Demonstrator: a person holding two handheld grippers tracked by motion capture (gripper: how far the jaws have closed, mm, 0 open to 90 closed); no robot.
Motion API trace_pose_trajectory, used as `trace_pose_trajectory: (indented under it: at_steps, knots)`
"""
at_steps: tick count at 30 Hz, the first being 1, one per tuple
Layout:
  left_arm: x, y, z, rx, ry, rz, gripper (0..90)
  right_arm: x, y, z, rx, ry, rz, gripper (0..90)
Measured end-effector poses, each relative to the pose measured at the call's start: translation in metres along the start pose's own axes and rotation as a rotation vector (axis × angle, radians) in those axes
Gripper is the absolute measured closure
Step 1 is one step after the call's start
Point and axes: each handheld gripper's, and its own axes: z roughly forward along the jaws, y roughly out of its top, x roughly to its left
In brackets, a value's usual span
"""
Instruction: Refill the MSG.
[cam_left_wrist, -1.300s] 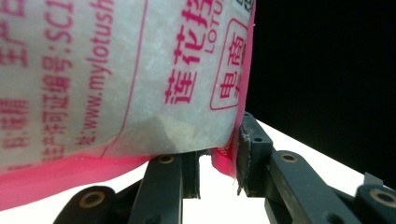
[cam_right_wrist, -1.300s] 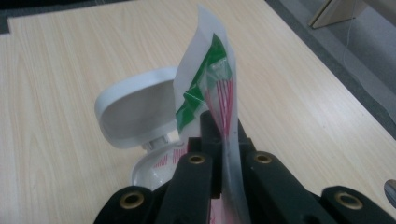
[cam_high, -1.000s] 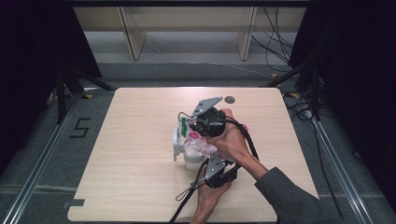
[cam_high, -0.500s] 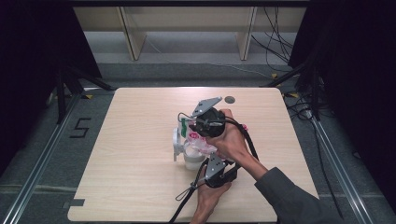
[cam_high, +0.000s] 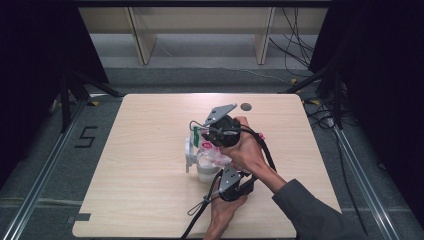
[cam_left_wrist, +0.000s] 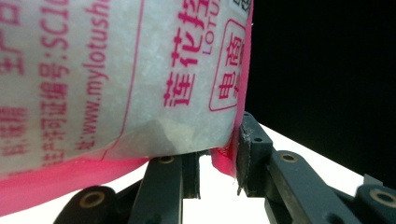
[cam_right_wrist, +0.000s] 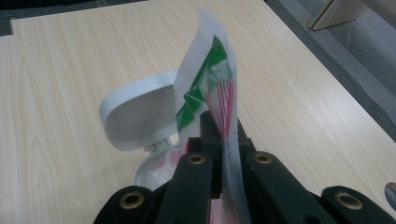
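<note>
A white bag with pink print and a green corner (cam_high: 214, 153) hangs tilted over a small white container (cam_high: 205, 173) whose flip lid (cam_high: 189, 150) stands open. My right gripper (cam_high: 201, 135) is shut on the bag's top edge (cam_right_wrist: 210, 74), just above the lid (cam_right_wrist: 137, 114) and the container's rim (cam_right_wrist: 152, 170). My left gripper (cam_high: 220, 167) reaches up from below. In the left gripper view the bag's pink bottom seam (cam_left_wrist: 223, 161) hangs between the jaws. It touches one pad (cam_left_wrist: 245, 154), and a gap shows beside the other.
The container stands near the middle of the light wooden table (cam_high: 150, 200). A dark round hole (cam_high: 245, 106) sits near the table's far edge. Cables trail from both grippers toward the near edge. Black stands and floor rails flank the table.
</note>
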Motion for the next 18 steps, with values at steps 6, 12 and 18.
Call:
trace_pose_trajectory:
  at_steps: [6, 12, 18]
  knots:
    - [0.0008, 0.0005, -0.0008, 0.001, 0.004, 0.002, 72.8, -0.0012, 0.0005, -0.0007, -0.012, 0.0, -0.005, 90.0]
    - [0.001, 0.0005, -0.0005, -0.008, 0.006, -0.001, 72.8, 0.0005, 0.0013, 0.0003, -0.009, -0.011, -0.008, 90.0]
    - [0.0019, 0.0008, -0.0008, -0.003, 0.005, 0.001, 72.8, 0.0005, 0.0011, 0.0006, -0.013, 0.0, 0.002, 90.0]
